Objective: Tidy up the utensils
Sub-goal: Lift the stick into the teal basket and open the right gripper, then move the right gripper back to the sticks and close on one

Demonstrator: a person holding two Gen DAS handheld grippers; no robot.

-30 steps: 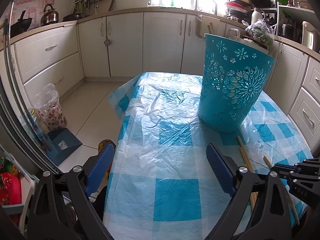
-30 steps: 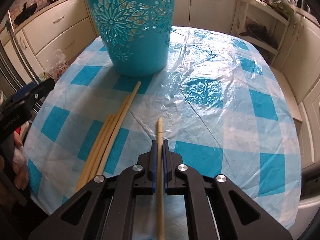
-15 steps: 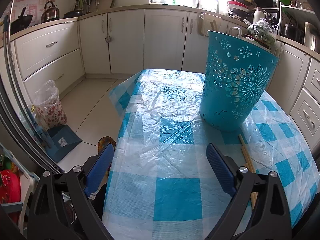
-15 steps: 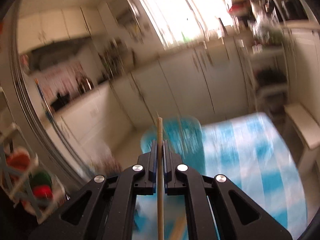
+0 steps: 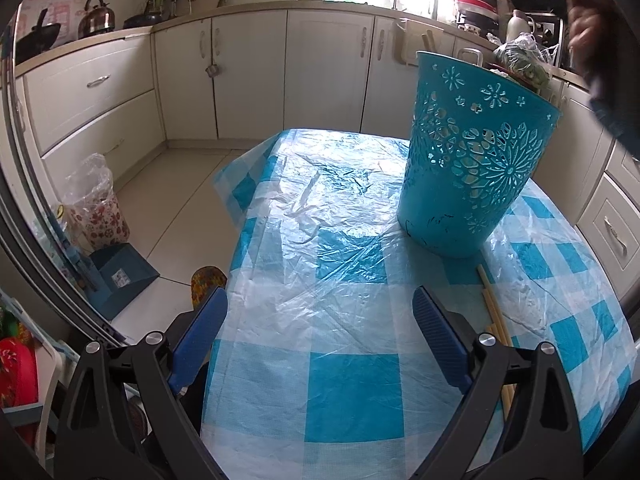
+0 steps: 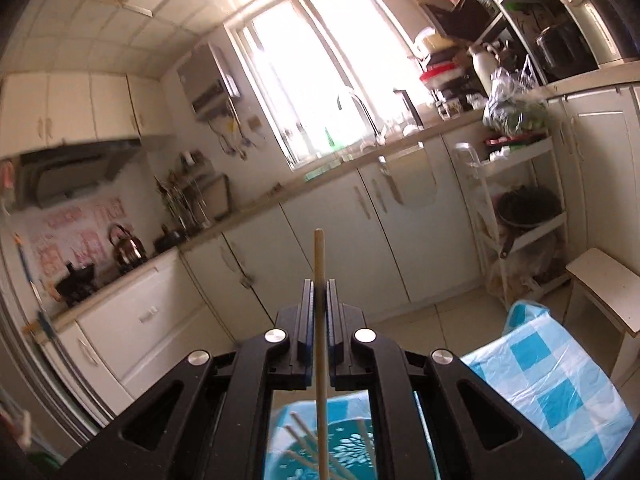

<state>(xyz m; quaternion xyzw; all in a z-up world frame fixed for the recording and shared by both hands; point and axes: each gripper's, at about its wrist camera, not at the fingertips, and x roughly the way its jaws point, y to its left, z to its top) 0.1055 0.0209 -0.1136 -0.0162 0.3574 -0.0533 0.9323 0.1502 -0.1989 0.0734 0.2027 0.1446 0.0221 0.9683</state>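
Observation:
My right gripper is shut on a wooden chopstick and holds it upright above the turquoise basket, whose mouth shows below with several chopsticks inside. In the left wrist view the basket stands on the checked table at the right, and a few loose chopsticks lie on the cloth just in front of it. My left gripper is open and empty, low over the table's near edge. The hand holding the right gripper shows above the basket.
The table has a blue-and-white checked cloth under clear plastic. White kitchen cabinets line the far walls. A floral bag and a blue dustpan sit on the floor at the left. A shelf rack stands right.
My right gripper has lifted the chopstick off the table and swung it up over the basket, pointing toward the window. My left gripper has stayed open in place.

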